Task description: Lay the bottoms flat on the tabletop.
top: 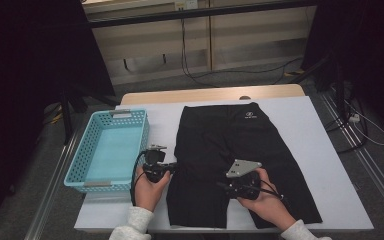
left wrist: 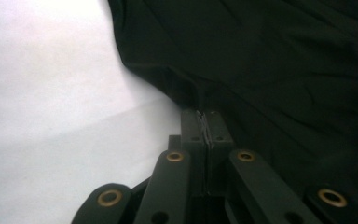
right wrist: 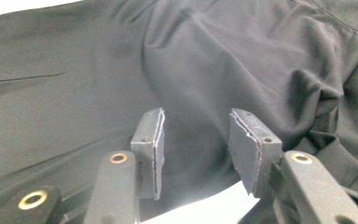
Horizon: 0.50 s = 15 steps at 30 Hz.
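**Inspector:** Your left gripper (left wrist: pixel 207 125) has its jaws pressed together right at the left edge of the black stretch-fabric shorts (top: pixel 240 165). I can't tell whether cloth is actually caught between the pads, so check before you lift.

**Operator:** And the right?

**Inspector:** The right gripper (right wrist: pixel 204 149) has its jaws spread over the fabric and is pinching nothing. To fold well, I'd seat both pads over one layer near the hem, close firmly, then lift both sides evenly w/o dragging.

**Operator:** Garment condition?

**Inspector:** The shorts lie flat on the white table cover (top: pixel 310 150), waistband away from you, with a small pale logo near the top. There are creases around the crotch, approx. mid-garment. The turquoise perforated plastic basket (top: pixel 75 165) sits just beside the shorts on your left.
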Motion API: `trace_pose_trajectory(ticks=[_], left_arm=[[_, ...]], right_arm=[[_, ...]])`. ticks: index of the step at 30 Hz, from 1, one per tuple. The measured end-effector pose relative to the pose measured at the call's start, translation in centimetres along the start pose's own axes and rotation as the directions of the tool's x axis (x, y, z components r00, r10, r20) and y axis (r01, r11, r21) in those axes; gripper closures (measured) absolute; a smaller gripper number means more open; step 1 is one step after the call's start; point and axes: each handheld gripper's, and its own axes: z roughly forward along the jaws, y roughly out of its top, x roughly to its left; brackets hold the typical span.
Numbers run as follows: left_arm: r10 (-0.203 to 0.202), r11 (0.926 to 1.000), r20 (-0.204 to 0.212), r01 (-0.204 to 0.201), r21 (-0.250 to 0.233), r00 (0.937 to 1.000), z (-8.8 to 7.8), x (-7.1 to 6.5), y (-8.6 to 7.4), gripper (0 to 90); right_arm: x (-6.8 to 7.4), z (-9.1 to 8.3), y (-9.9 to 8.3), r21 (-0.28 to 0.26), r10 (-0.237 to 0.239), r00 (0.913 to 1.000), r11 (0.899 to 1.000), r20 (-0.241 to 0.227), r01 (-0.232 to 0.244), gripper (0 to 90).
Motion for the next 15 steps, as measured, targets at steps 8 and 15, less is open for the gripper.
trace_pose_trajectory(ticks=[8, 15], left_arm=[[-0.02, 0.9996, -0.034, 0.019, -0.02, 0.9992, -0.8, 0.2, 0.0, 89.7], [-0.015, 0.9997, -0.037, 0.014, -0.019, 0.9992, -0.6, 0.4, -0.1, 89.8]], right_arm=[[1.0, -0.9, 0.1, -0.005, -0.027, 0.9978, 1.0, -0.06, 0.027, 52.7], [1.5, -0.3, -0.7, 0.036, -0.026, 0.9929, 0.999, -0.116, 0.031, 59.2]])
